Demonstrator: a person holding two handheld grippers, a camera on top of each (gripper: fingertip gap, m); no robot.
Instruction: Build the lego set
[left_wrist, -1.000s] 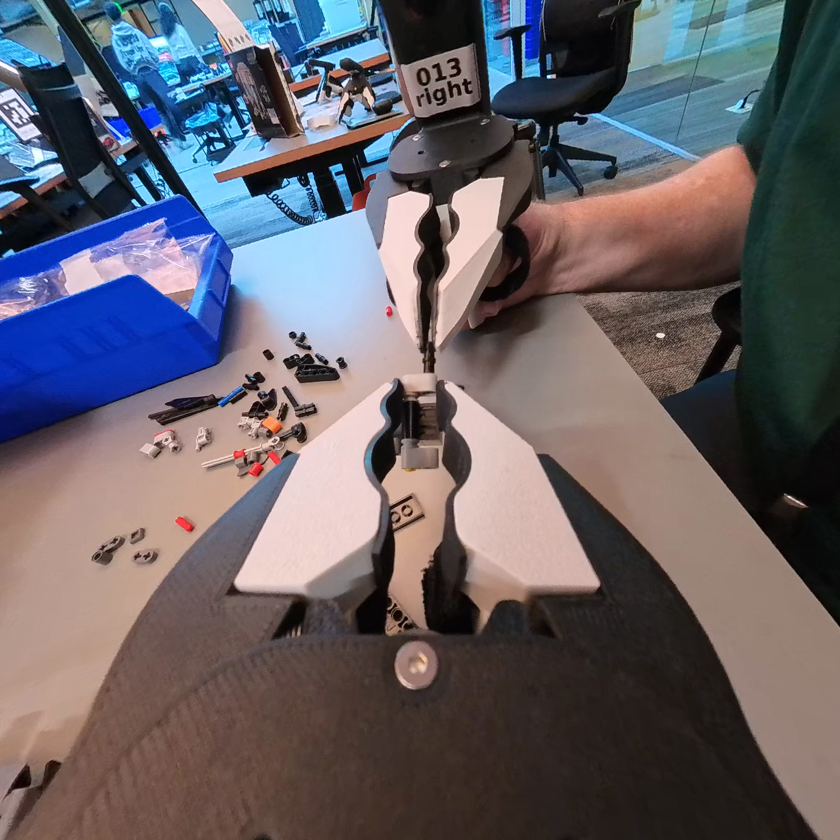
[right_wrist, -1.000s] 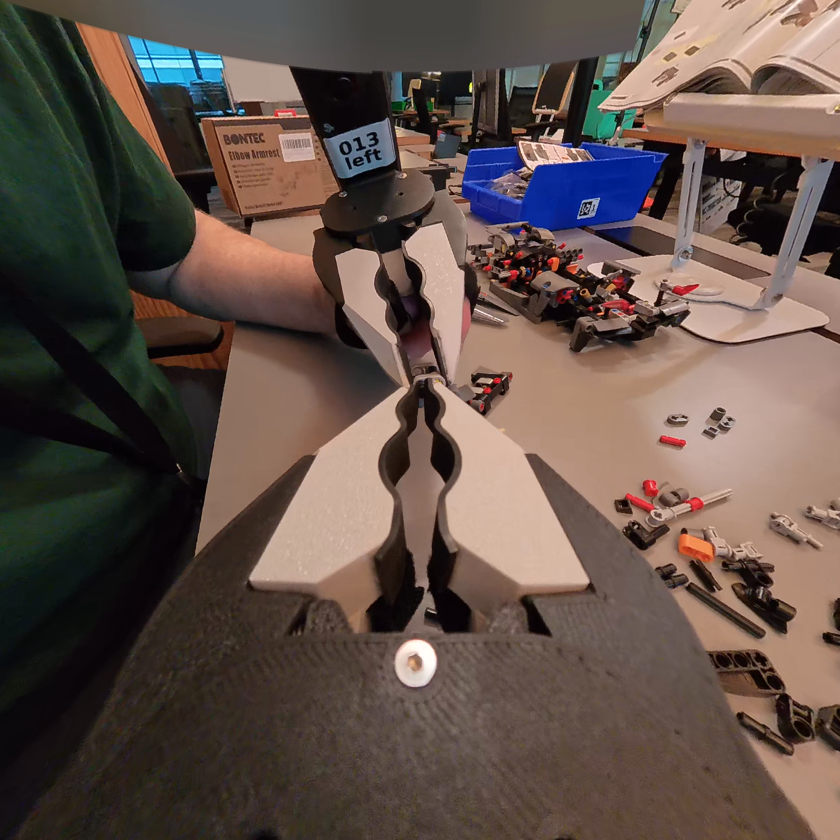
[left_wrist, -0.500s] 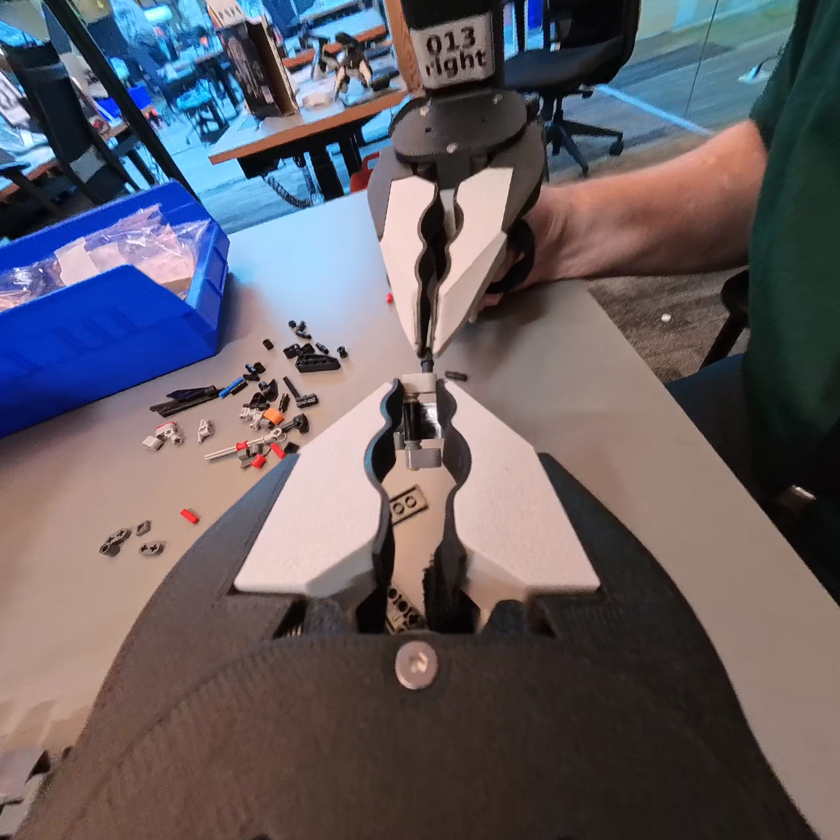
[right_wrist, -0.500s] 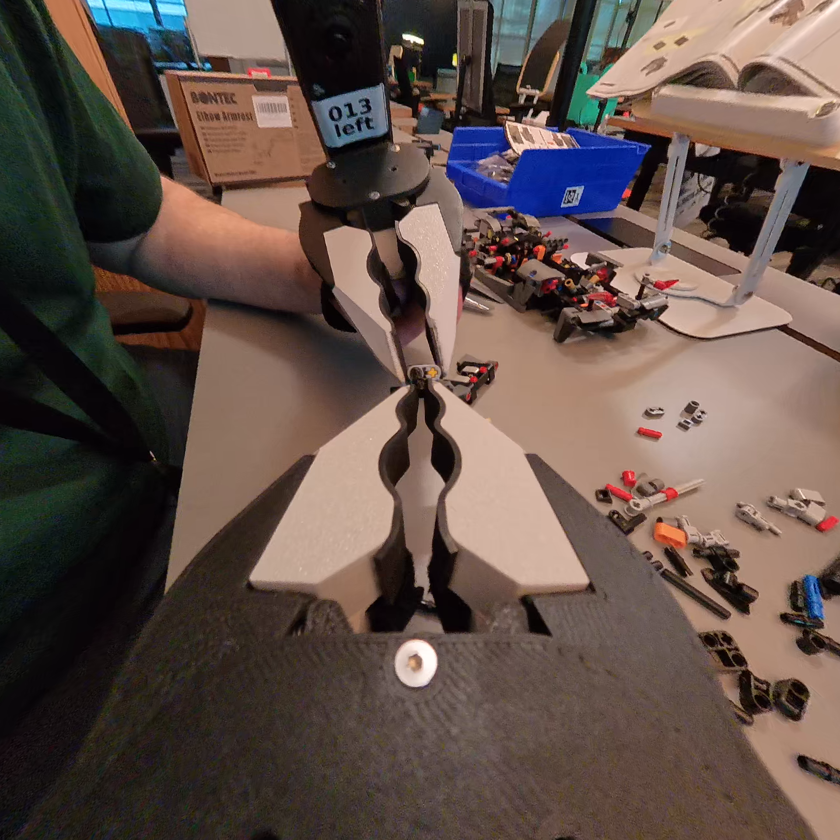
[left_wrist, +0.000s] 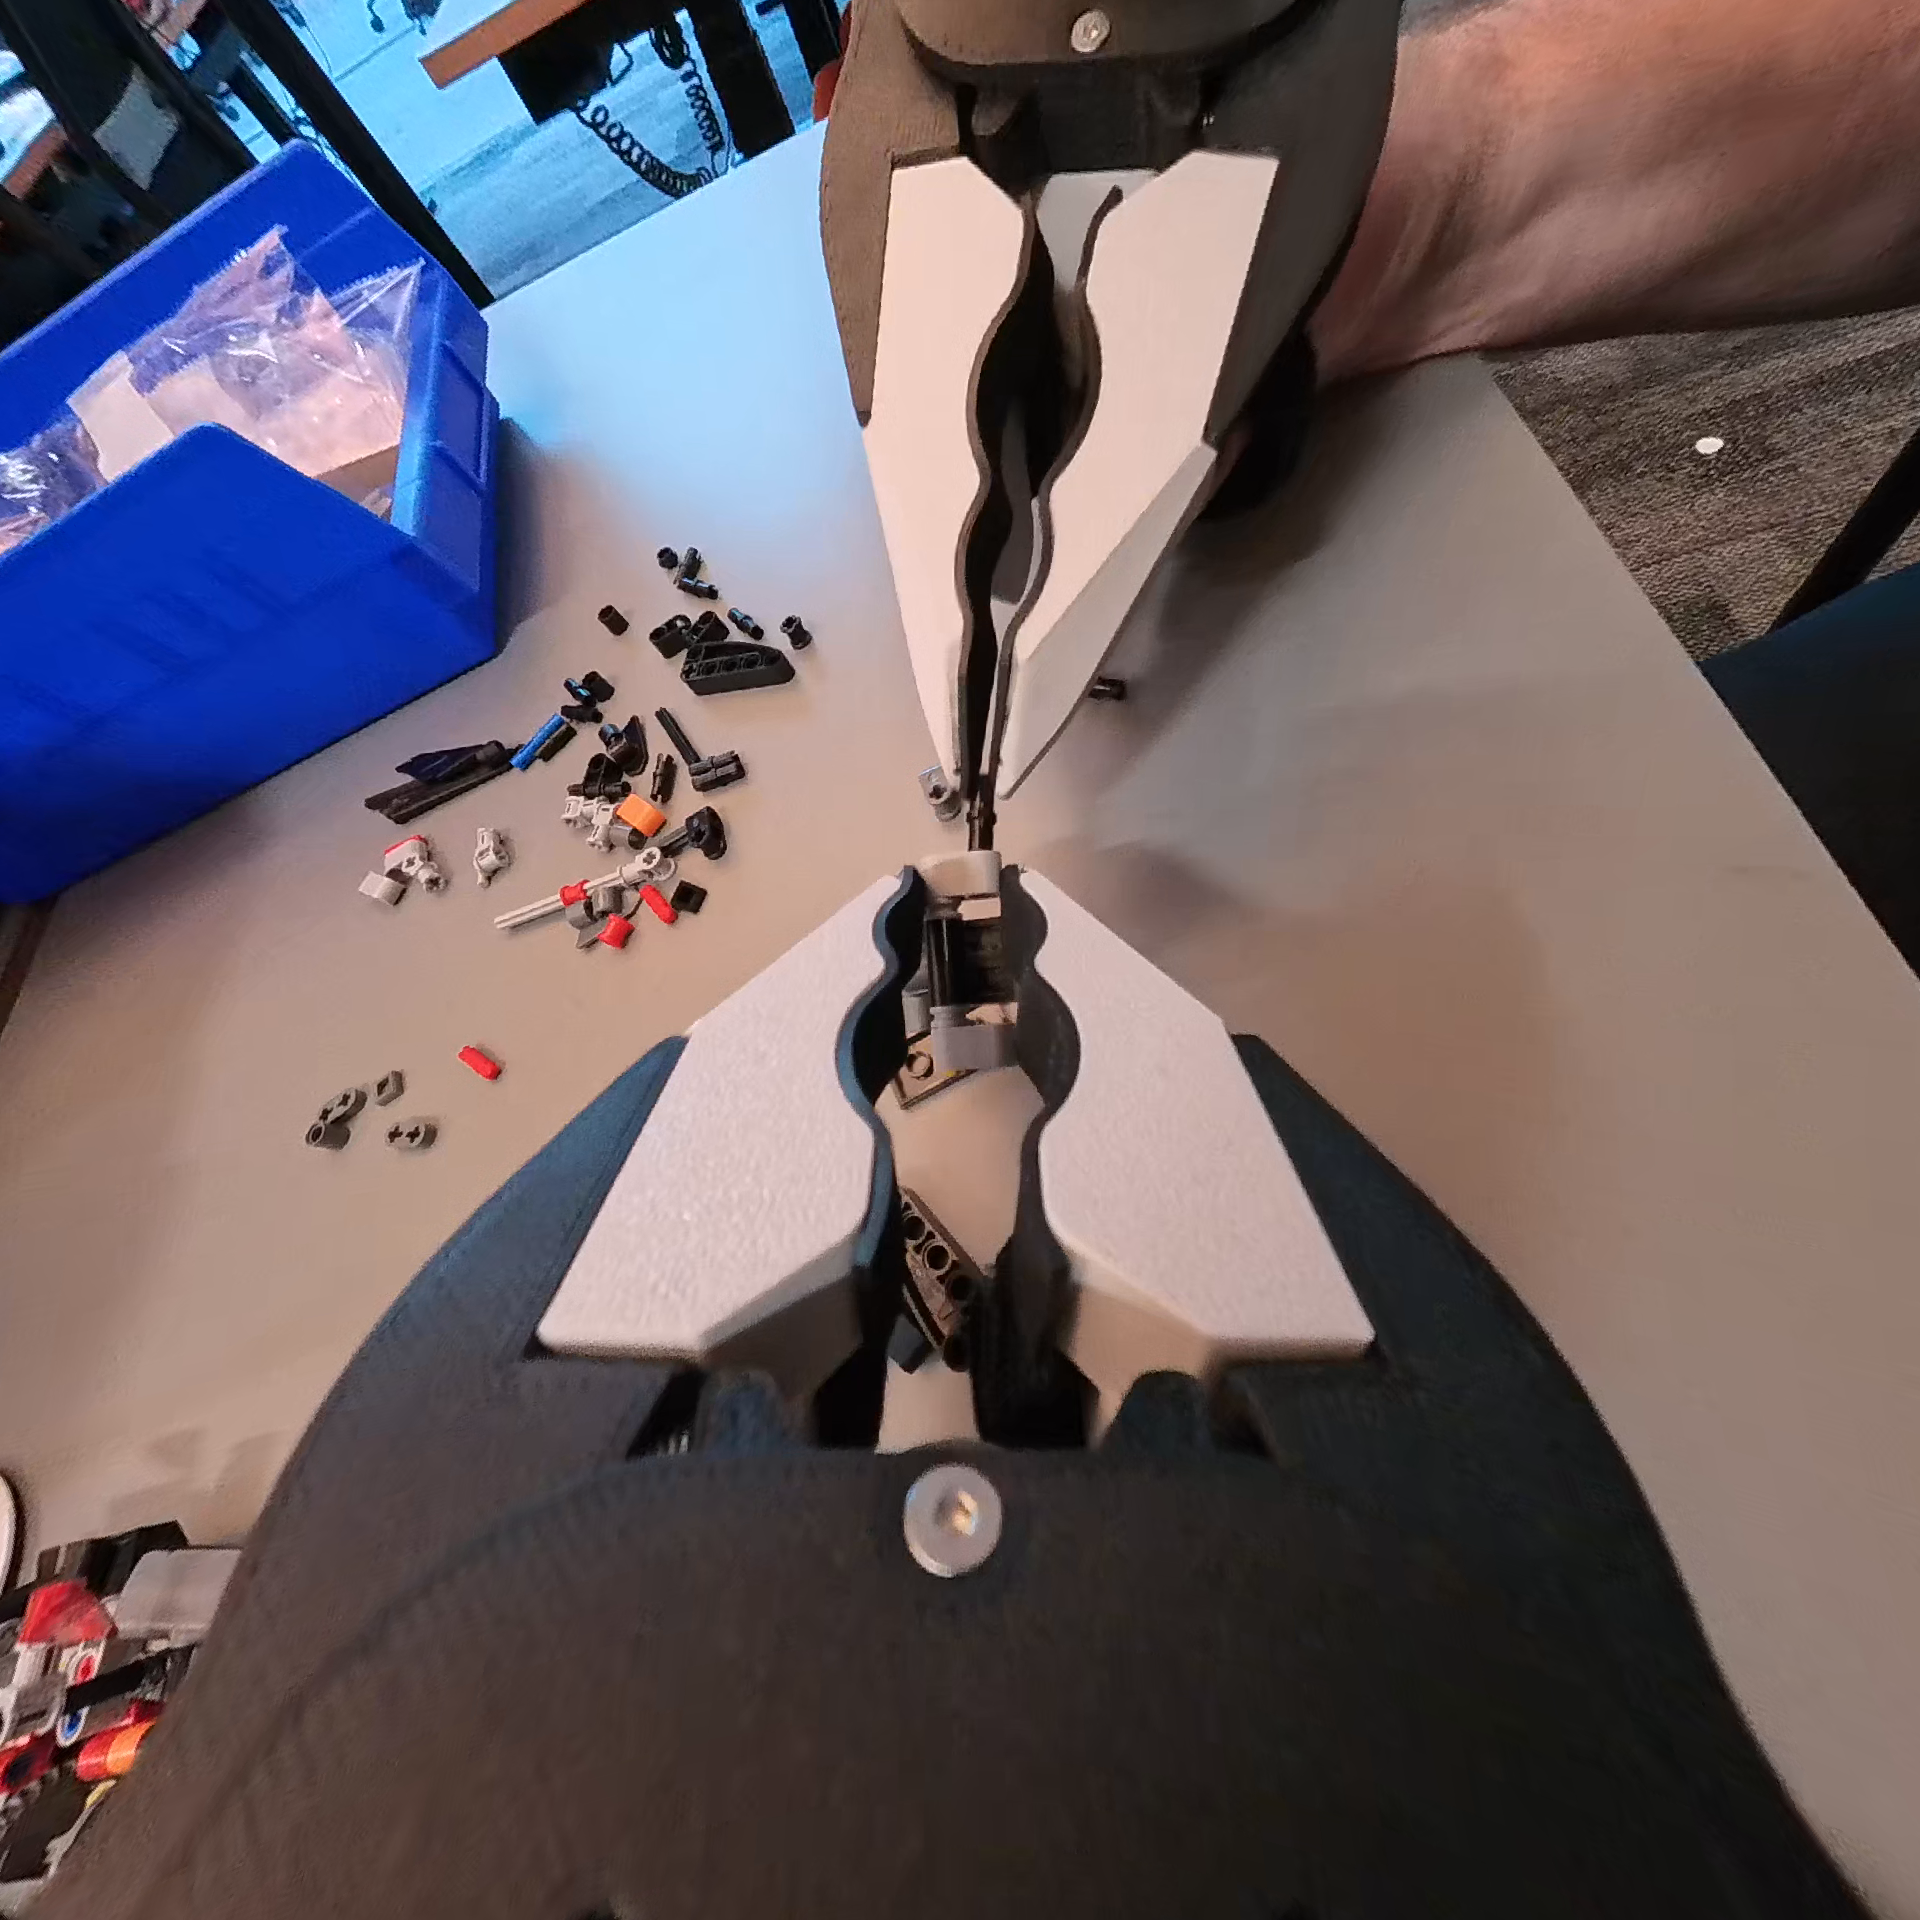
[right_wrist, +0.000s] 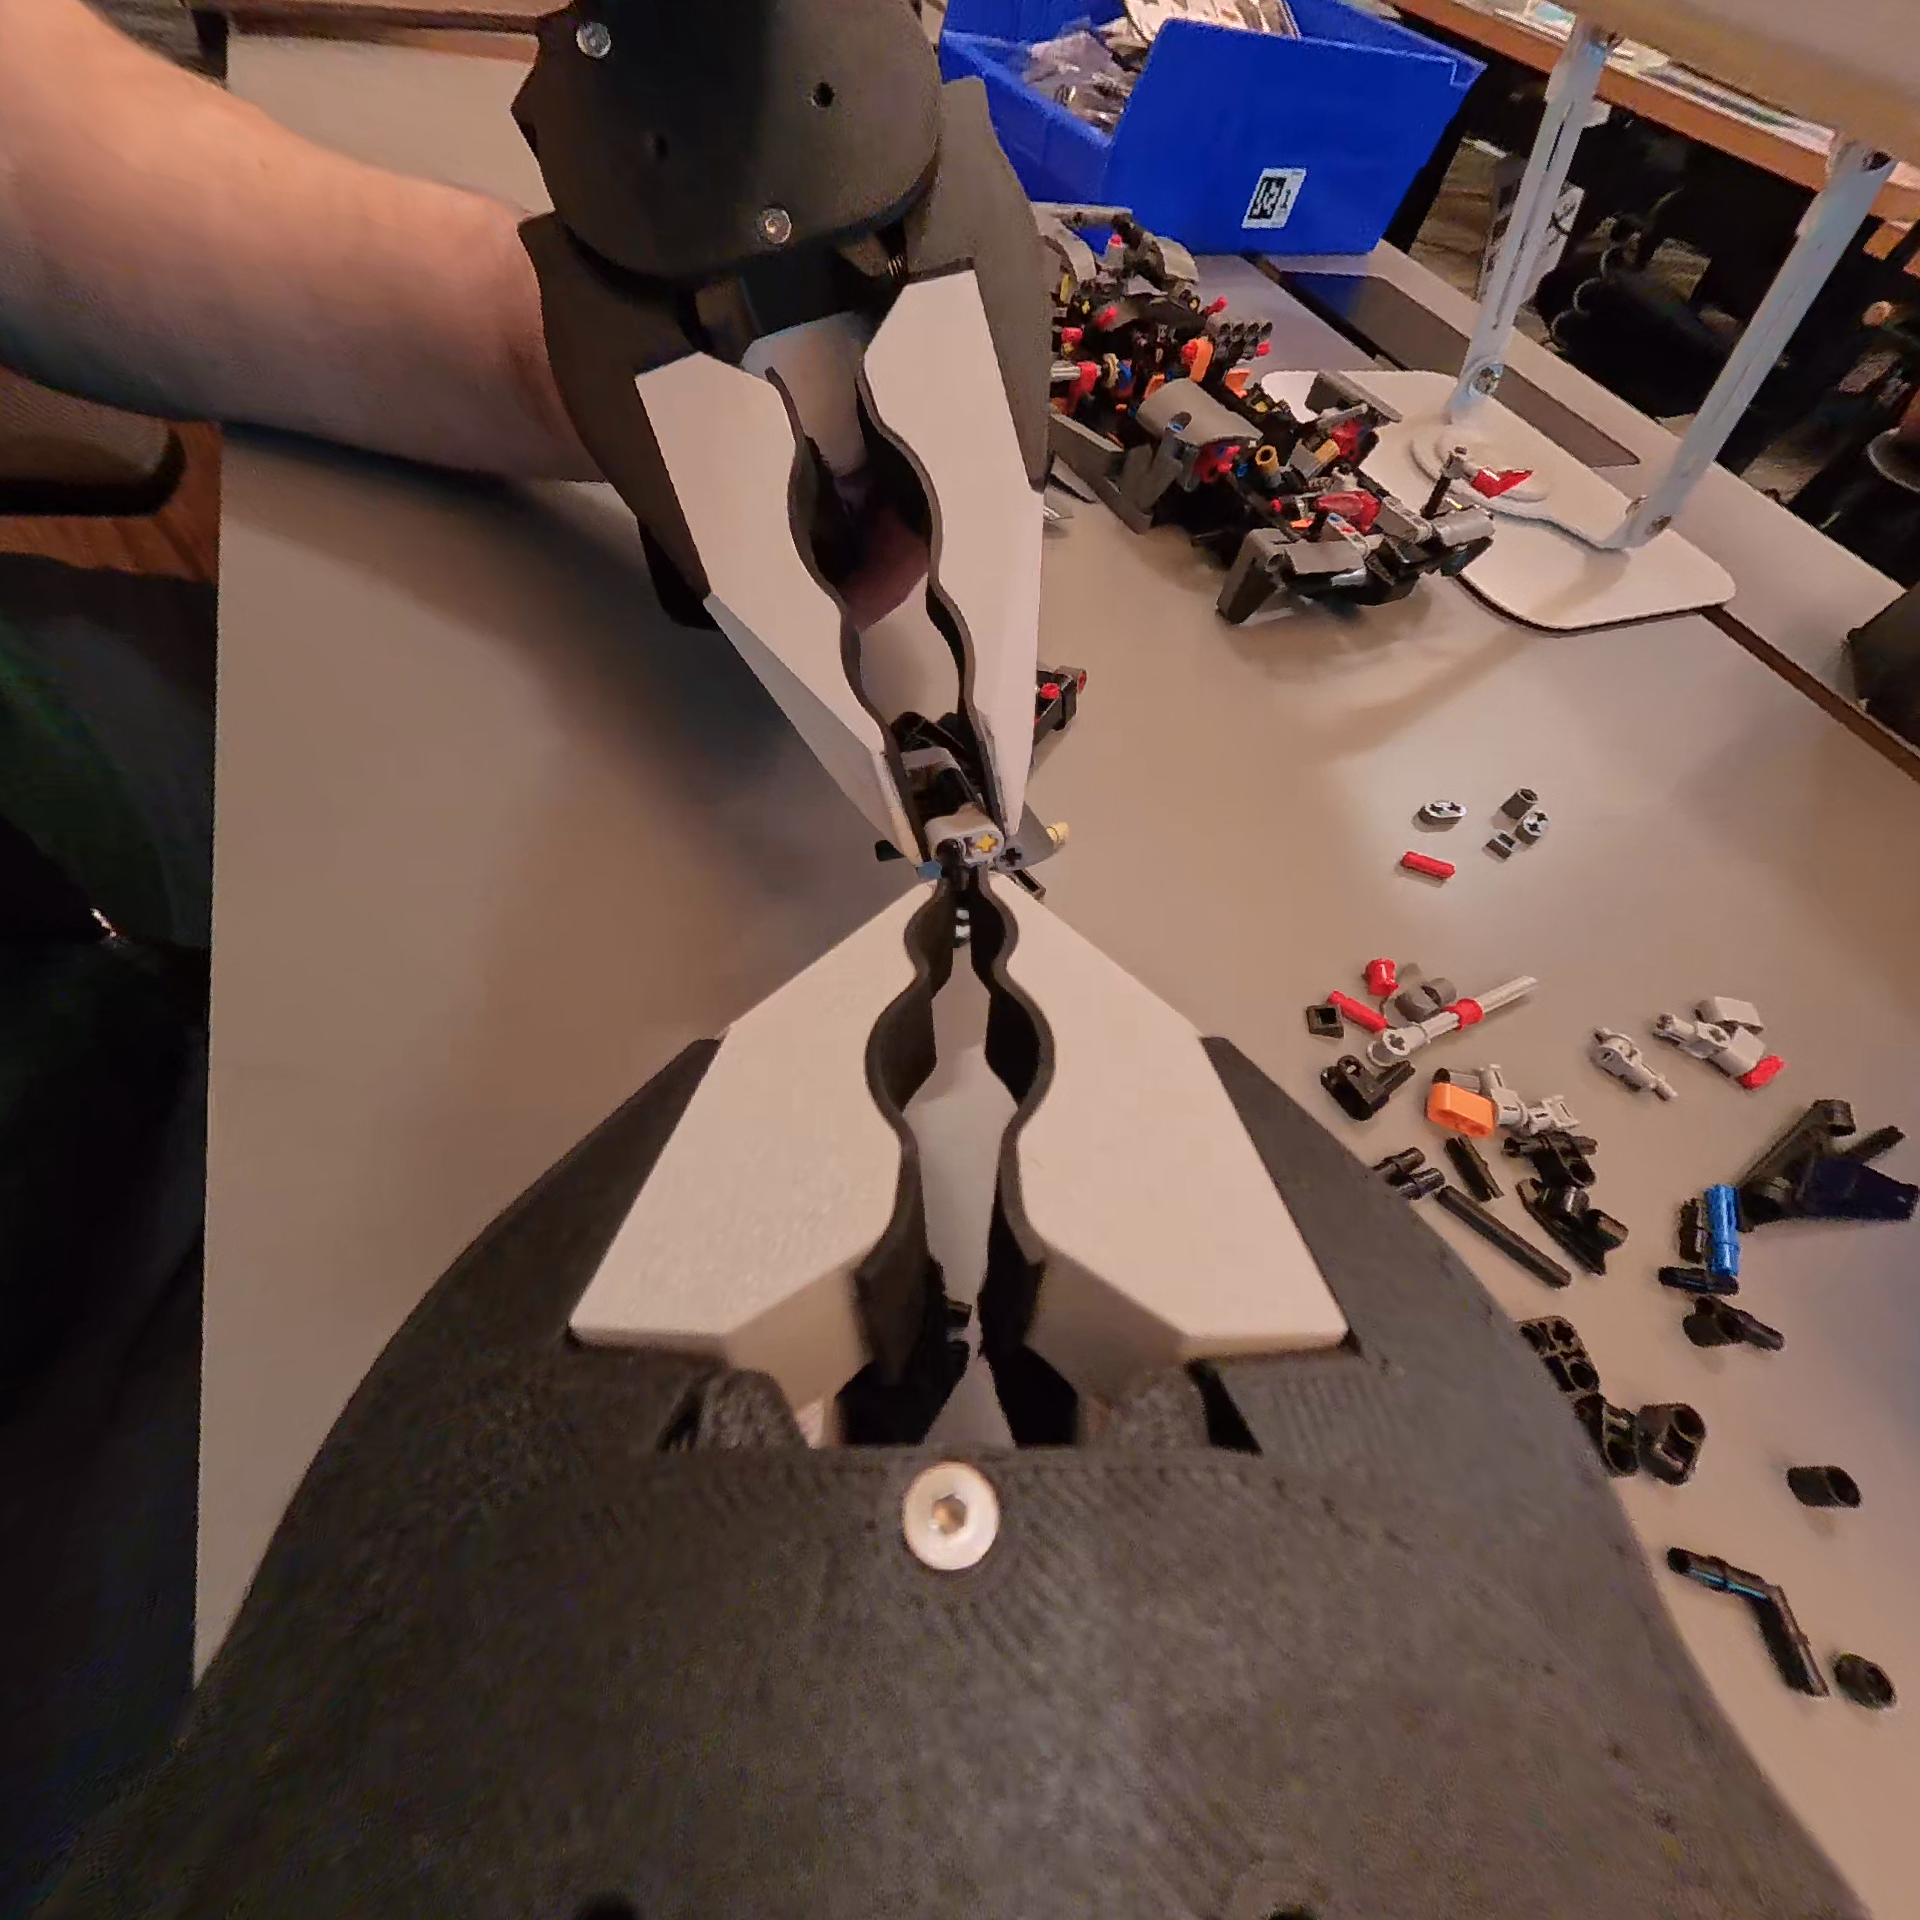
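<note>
My left gripper (left_wrist: 961, 883) is shut on a small grey and black lego sub-assembly (left_wrist: 971, 961), held above the grey table (left_wrist: 1351, 935). My right gripper (left_wrist: 977, 792) comes in from above, shut on a thin black pin (left_wrist: 978, 828) whose tip meets the grey top of the sub-assembly. In the right wrist view, my right gripper (right_wrist: 961, 902) holds the pin (right_wrist: 961, 921) against the grey end of the sub-assembly (right_wrist: 968, 844), which the left gripper (right_wrist: 961, 831) grips from the far side. A person's hands hold both grippers.
Loose small lego parts (left_wrist: 623, 810) lie left of the grippers, also in the right wrist view (right_wrist: 1507, 1101). A blue bin (left_wrist: 208, 603) holds plastic bags. A partly built lego car (right_wrist: 1247, 468) stands near a white book stand (right_wrist: 1590, 561) and another blue bin (right_wrist: 1278, 125). The tips of both grippers are at nearly the same place.
Both grippers have closed in on each other and tilted down toward the table. The pin tip has reached the top of the sub-assembly. Both stay shut.
</note>
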